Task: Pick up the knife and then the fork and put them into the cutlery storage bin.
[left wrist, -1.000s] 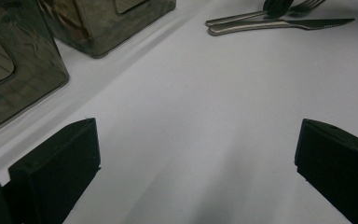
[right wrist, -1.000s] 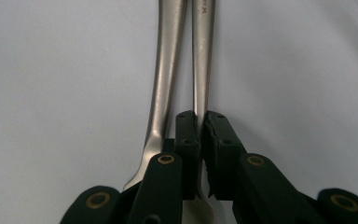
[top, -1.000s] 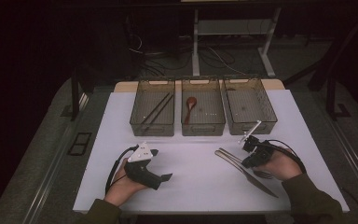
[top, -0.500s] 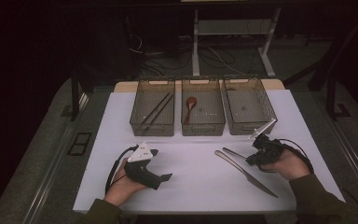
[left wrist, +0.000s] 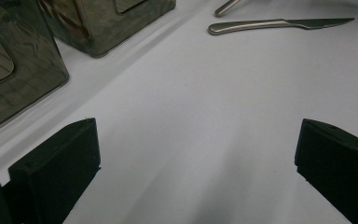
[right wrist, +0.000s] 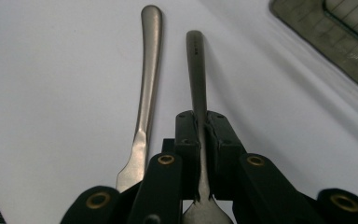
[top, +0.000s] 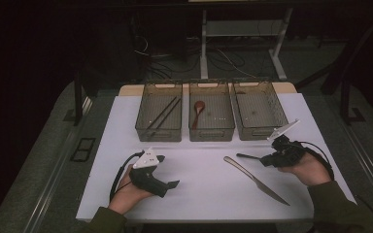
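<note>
The right gripper [right wrist: 200, 186] is clamped on a fork [right wrist: 196, 79]: its jaws pinch the neck just above the tines, and the handle runs straight ahead of them, pointing away from the hand. In the high view the right gripper [top: 267, 158] holds the fork [top: 247, 156] clear of the sheet, handle toward the table's middle. Just beside the jaws on their left, flat on the white sheet [right wrist: 51, 93], lies a knife [right wrist: 147, 79], nearly parallel to the fork and apart from it. Farther off, ahead and to the right of the jaws, shows the corner of a tray [right wrist: 326, 42].

The left gripper [top: 172, 184] rests on the sheet with its jaws spread wide and nothing between them. Ahead of it lies the knife [left wrist: 279, 24], and to its left stand the trays.

By my reading, the step in hand is the carry: the fork is picked up and needs a tray. Of the three, the left tray [top: 159, 131] holds chopsticks [top: 162, 115], the middle one [top: 211, 132] a spoon [top: 197, 110], and the right tray [top: 261, 130], nearest the right gripper, looks empty. The next move likely calls for swinging the fork over that tray's wall, lowering it level and letting go. The knife waits.
</note>
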`<state>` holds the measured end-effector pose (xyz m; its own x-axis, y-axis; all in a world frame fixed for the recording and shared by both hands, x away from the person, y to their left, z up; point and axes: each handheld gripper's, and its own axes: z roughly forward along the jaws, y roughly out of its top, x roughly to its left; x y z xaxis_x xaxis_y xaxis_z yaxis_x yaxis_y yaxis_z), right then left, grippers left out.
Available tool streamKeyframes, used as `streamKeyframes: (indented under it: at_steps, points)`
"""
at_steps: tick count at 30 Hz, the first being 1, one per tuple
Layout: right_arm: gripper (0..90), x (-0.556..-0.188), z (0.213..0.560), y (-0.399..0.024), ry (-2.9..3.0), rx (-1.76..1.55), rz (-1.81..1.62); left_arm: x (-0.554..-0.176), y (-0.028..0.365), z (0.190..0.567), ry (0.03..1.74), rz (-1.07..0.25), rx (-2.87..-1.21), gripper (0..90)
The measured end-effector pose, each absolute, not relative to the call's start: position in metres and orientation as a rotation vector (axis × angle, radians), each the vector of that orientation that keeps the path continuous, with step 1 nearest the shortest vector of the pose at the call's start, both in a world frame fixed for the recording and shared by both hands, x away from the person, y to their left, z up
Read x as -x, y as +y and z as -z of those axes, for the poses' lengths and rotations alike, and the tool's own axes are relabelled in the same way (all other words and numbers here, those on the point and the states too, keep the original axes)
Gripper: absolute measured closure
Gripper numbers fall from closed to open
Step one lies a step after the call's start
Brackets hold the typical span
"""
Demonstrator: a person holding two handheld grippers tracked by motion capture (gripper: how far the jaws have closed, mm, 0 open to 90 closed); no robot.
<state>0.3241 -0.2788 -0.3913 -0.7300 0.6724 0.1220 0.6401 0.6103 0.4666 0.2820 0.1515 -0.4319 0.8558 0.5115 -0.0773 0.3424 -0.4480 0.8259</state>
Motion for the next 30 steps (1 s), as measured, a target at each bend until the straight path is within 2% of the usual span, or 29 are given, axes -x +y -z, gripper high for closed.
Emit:
streamKeyframes:
  at_steps: [30]
  points:
    - [83.2, -0.329, 0.336, -0.313, 2.503, -1.142, -1.081, -0.284, 0.155, 0.433, 0.623, -0.213, -2.069, 0.0]
